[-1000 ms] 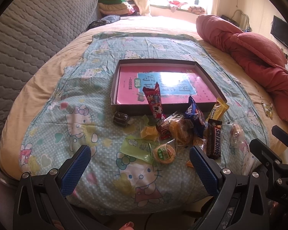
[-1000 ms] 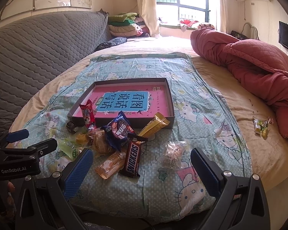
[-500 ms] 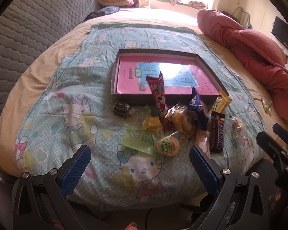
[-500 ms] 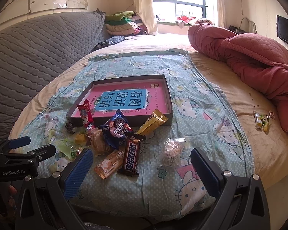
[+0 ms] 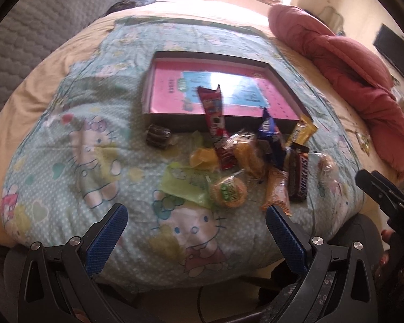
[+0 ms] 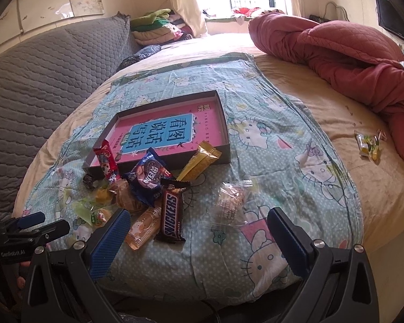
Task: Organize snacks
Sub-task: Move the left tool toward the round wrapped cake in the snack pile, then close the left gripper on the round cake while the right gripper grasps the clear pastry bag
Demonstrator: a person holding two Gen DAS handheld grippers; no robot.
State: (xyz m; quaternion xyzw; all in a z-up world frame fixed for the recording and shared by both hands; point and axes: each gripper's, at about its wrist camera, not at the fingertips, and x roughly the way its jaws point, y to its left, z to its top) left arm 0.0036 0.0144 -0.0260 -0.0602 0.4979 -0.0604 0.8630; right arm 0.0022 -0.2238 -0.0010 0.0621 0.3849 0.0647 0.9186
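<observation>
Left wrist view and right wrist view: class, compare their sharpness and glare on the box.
Left wrist view: snacks such as the Snickers bar look smeared by blur, and window glare whitens the box bottom. Right wrist view: sharp, box lettering readable, no glare; fisheye bends both.

Bed [image 6: 323, 102], tan sheet, fills most of both views. Hello Kitty cloth [image 6: 269, 161] spread over its middle, running to the lower edge of frame. On the cloth: shallow dark box [image 6: 223, 123] with pink liner at centre, snack pile [image 6: 153, 188] touching its near wall, clear-wrapped snack [image 6: 230, 204] a bit right of the pile. Straight on the sheet: red quilt [image 6: 350, 51] upper right, small candy packets [image 6: 367, 145] at right, folded clothes [image 6: 159, 27] at top.
</observation>
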